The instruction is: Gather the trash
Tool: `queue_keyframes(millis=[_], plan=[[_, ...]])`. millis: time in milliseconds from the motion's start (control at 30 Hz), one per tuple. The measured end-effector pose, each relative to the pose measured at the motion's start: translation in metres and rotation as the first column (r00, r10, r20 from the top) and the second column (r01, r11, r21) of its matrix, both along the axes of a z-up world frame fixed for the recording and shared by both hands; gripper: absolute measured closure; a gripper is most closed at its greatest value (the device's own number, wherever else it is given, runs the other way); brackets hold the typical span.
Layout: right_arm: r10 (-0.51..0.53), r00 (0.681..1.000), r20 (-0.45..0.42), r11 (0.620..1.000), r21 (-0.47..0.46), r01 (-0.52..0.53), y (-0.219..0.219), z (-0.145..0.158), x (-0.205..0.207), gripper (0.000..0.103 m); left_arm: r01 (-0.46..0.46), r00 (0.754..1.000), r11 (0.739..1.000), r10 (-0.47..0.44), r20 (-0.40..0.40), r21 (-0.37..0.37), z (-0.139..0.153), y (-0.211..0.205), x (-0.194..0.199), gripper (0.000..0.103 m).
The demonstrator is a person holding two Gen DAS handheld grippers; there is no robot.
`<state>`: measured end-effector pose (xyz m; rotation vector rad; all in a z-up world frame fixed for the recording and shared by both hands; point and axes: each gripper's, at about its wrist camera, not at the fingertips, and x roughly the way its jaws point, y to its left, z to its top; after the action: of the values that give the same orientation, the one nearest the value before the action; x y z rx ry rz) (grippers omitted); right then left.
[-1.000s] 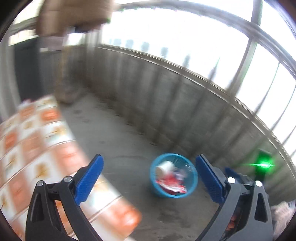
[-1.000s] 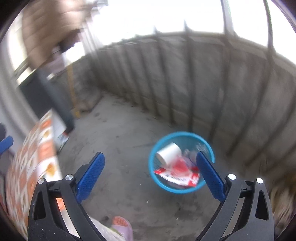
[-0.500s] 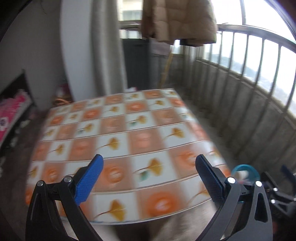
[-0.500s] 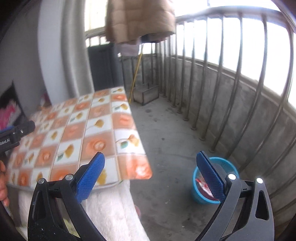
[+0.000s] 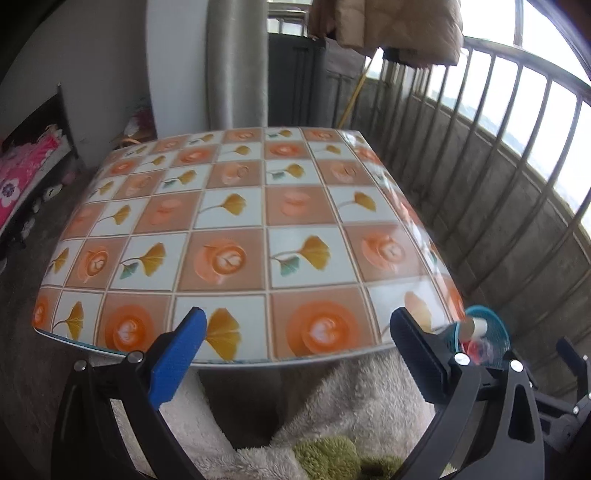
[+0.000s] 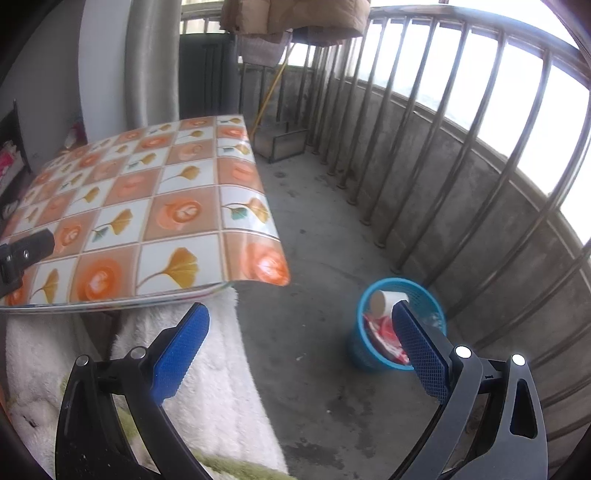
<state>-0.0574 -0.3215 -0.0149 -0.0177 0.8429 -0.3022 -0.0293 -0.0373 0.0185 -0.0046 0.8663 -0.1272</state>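
Note:
A blue mesh bin (image 6: 424,299) stands on the concrete floor to the right of the table and holds a white paper cup (image 6: 386,299) and red wrappers (image 6: 384,332). The bin also shows in the left wrist view (image 5: 495,328) past the table's right corner. My left gripper (image 5: 295,354) is open and empty, at the near edge of the patterned table (image 5: 236,229). My right gripper (image 6: 301,347) is open and empty, above the floor between table and bin. I see no trash on the tabletop.
A metal railing (image 6: 461,155) on a low concrete wall runs along the right. A brown jacket (image 5: 388,26) hangs at the back. A white fluffy cloth (image 6: 207,387) lies below the table's near edge. A small metal stand (image 6: 280,142) sits on the floor behind.
Both grippers have swung from pointing down at the bin to facing the table. The table fills the left wrist view now. Both stay open.

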Motion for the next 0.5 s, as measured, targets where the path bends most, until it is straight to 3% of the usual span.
queue_keyframes(millis=[167,500], plan=[[-0.041,0.999,0.001,0.999,0.012,0.041,-0.01,0.0,-0.008,0.008,0.039,0.999,0.999,-0.038,-0.009,0.031,0.0,-0.013,-0.004,0.006],[-0.031,1.0,0.001,0.999,0.009,0.031,-0.011,-0.003,-0.012,0.008,0.026,1.0,0.998,-0.027,0.008,0.054,0.004,-0.016,-0.004,0.006]])
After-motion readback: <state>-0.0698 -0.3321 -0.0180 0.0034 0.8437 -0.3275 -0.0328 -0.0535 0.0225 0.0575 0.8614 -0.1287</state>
